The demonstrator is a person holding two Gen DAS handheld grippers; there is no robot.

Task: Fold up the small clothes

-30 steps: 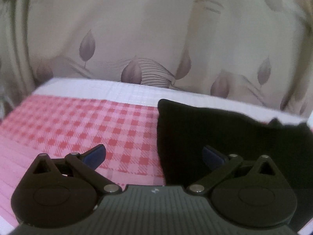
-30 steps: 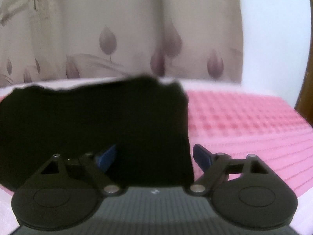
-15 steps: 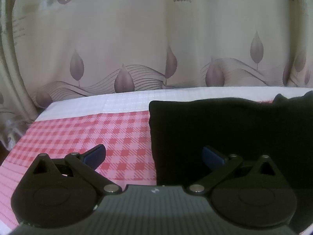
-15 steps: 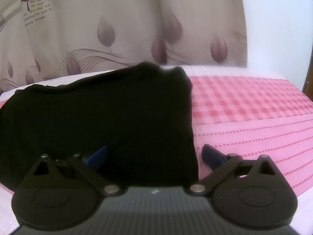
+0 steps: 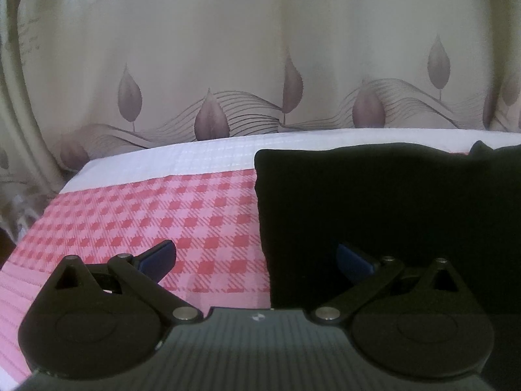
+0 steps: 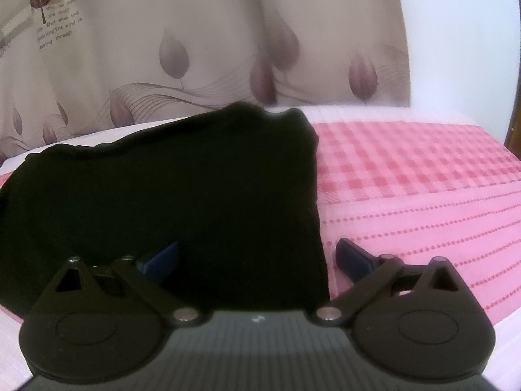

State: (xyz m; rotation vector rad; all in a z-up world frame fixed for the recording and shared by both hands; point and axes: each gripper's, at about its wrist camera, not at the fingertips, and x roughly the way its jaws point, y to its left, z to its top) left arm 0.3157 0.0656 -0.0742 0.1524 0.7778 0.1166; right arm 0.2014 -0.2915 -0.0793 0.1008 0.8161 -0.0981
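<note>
The black garment (image 5: 390, 221) lay flat on the bed, a soft matte slab of cloth with almost no visible weave, filling the right half of the left wrist view from the middle down to the lower edge. Its left edge ran straight and near vertical, its upper left corner rounded off, and a small peak of fabric poked up at the far right. Under it stretched the bedspread (image 5: 156, 215), a woven pink and red check with a plain white waffle-textured band along the top.

The left gripper (image 5: 255, 257) stood wide open with nothing clamped, its blue-tipped fingers (image 5: 159, 255) splayed, one over the check and the other over the black cloth, the cloth's edge running between them.

In the right wrist view the same garment (image 6: 169, 189) filled the left and centre, its top edge lumpy and uneven, its right edge falling in a clean line. The right gripper (image 6: 257, 259) was spread fully apart, gripping nothing; one blue finger (image 6: 353, 257) sat over pink fabric with dotted stripes, the other over the dark cloth, so that right edge lay between the tips.

Behind the bed hung a cream curtain (image 5: 228, 65), smooth and softly pleated, printed with mauve teardrop leaves, thin wavy lines and a little grey lettering, and a bare white wall (image 6: 456, 39) showed at the upper right
</note>
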